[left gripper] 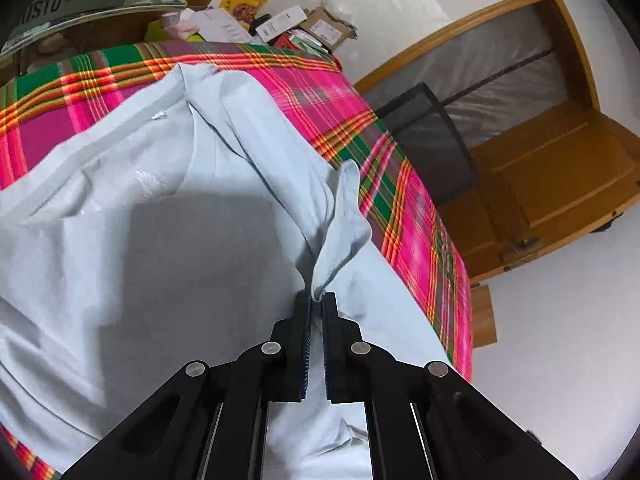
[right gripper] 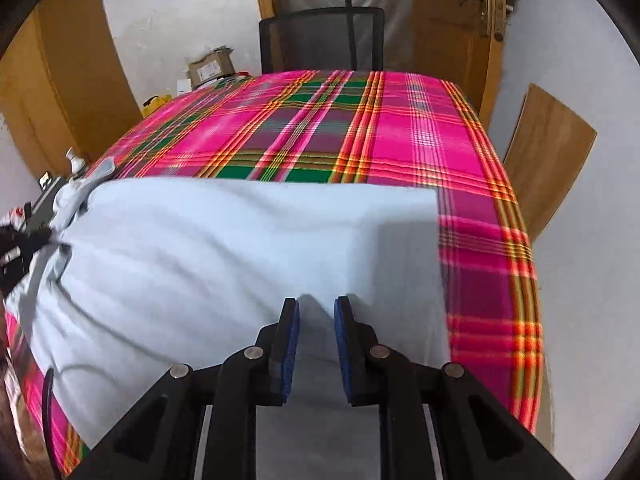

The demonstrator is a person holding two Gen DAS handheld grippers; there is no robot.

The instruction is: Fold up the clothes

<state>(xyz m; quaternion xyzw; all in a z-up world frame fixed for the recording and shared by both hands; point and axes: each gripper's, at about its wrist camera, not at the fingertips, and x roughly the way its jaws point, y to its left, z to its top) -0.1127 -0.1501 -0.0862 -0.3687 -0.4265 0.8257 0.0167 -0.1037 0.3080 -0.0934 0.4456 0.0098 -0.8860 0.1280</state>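
The left claw (left gripper: 316, 300) points forward and downward over the bench (left gripper: 420, 216), its two black fingers pressed together on a bunched fold of the pale blue garment (left gripper: 160, 240). The pinched piece stands up from the tips as a narrow flap with a seamed edge. In the right wrist view the same claw appears at the far left edge, with cloth gathered around its tip.

The right claw (right gripper: 316, 304) tilts down more steeply over the near side of the garment (right gripper: 240, 240). Its blue-padded fingers stand apart with a low ridge of cloth lying in the gap; the pads do not press on it, so this claw grips nothing.

The garment is spread across the near half of the bench, on a pink, green and orange plaid cloth (right gripper: 400, 132). In the left wrist view it shows folded layers, a paler band along one edge and long creases; in the right wrist view it has a straight far edge and a square corner at the right, with ripples running toward the left claw.

Behind the bench stands a black mesh chair (right gripper: 320, 40). At the bench's far end sits a cardboard box (left gripper: 328, 28) among papers and packets; what it holds cannot be seen.
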